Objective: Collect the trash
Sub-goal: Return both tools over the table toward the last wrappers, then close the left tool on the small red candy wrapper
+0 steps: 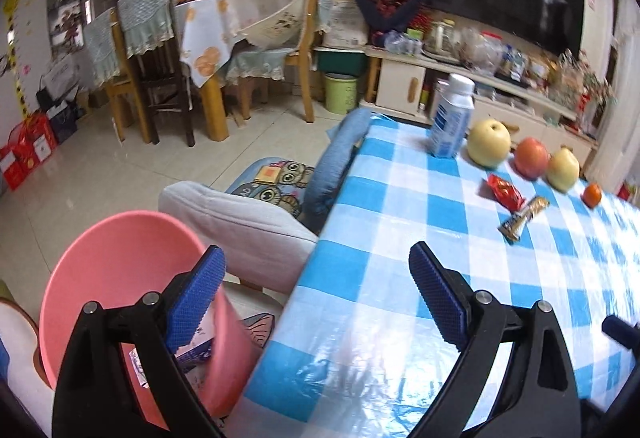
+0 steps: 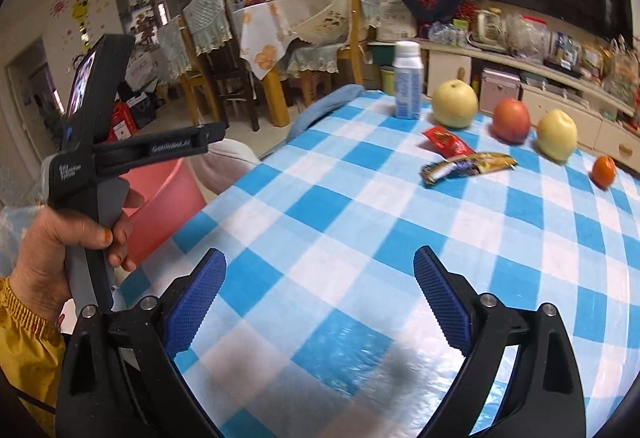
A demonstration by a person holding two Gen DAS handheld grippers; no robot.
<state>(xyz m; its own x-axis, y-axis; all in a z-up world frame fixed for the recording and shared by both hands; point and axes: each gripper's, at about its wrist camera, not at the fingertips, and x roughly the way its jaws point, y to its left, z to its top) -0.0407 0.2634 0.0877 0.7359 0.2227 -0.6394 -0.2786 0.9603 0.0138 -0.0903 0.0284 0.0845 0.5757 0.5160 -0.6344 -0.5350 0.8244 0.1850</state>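
A red wrapper (image 1: 505, 191) (image 2: 447, 143) and a gold and blue snack wrapper (image 1: 522, 218) (image 2: 466, 165) lie on the blue checked table (image 1: 400, 278) (image 2: 360, 238), in front of the fruit. A pink bin (image 1: 120, 278) (image 2: 160, 206) stands beside the table's left edge, with wrappers inside it (image 1: 192, 352). My left gripper (image 1: 316, 302) is open and empty, over the table's edge and the bin. My right gripper (image 2: 320, 302) is open and empty above the table's near part. The left gripper's body (image 2: 96, 158) shows in the right wrist view, held by a hand.
A white and blue bottle (image 1: 450, 118) (image 2: 408, 82), two yellow pears (image 1: 489, 142) (image 2: 557, 134), a red apple (image 1: 531, 157) (image 2: 511, 119) and a small orange (image 1: 592, 194) (image 2: 604, 170) stand at the far side of the table. A grey cushion (image 1: 240, 226) lies left of the table.
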